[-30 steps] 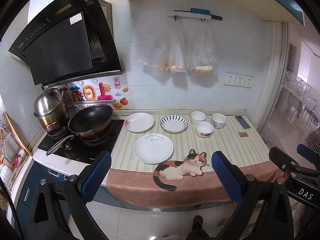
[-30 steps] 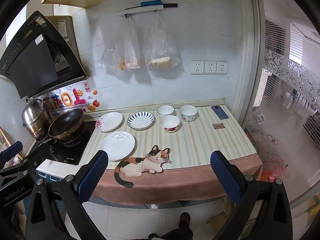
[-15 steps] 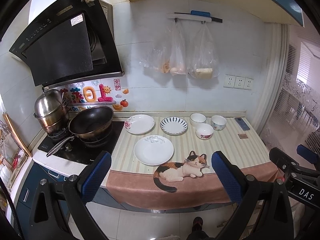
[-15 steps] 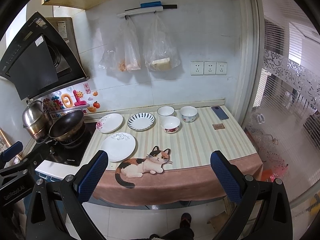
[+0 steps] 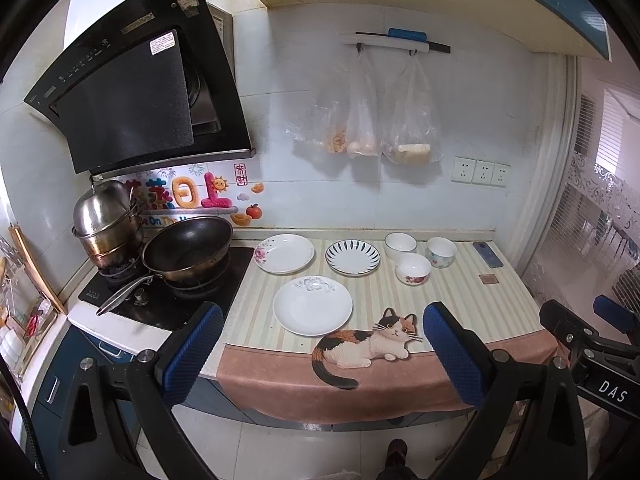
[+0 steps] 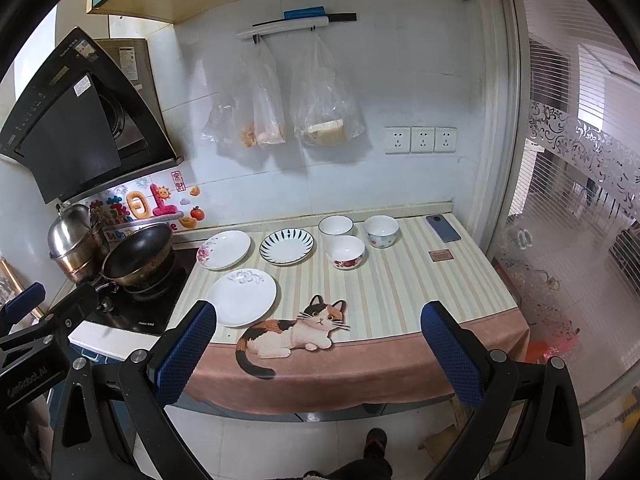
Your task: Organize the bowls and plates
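Three plates lie on the striped counter: a plain white plate (image 5: 313, 306) (image 6: 241, 297) in front, a pink-flower plate (image 5: 285, 253) (image 6: 224, 249) behind it, and a blue-striped plate (image 5: 352, 257) (image 6: 286, 245) to the right. Three bowls stand further right: a white bowl (image 5: 400, 244) (image 6: 335, 225), a red-flower bowl (image 5: 413, 268) (image 6: 345, 251) and a patterned bowl (image 5: 441, 252) (image 6: 381, 231). My left gripper (image 5: 320, 344) and right gripper (image 6: 318, 346) are both open and empty, held in front of the counter edge, away from the dishes.
A black wok (image 5: 188, 248) and a steel pot (image 5: 106, 220) sit on the stove at left. A phone (image 6: 443, 227) and a small brown card (image 6: 441, 255) lie at the counter's right. A cat-print cloth (image 6: 292, 330) hangs over the front edge. Bags (image 6: 320, 112) hang on the wall.
Both views have drifted slightly; the counter sits a little lower in the frames. Nothing on the counter has moved and both grippers stay open.
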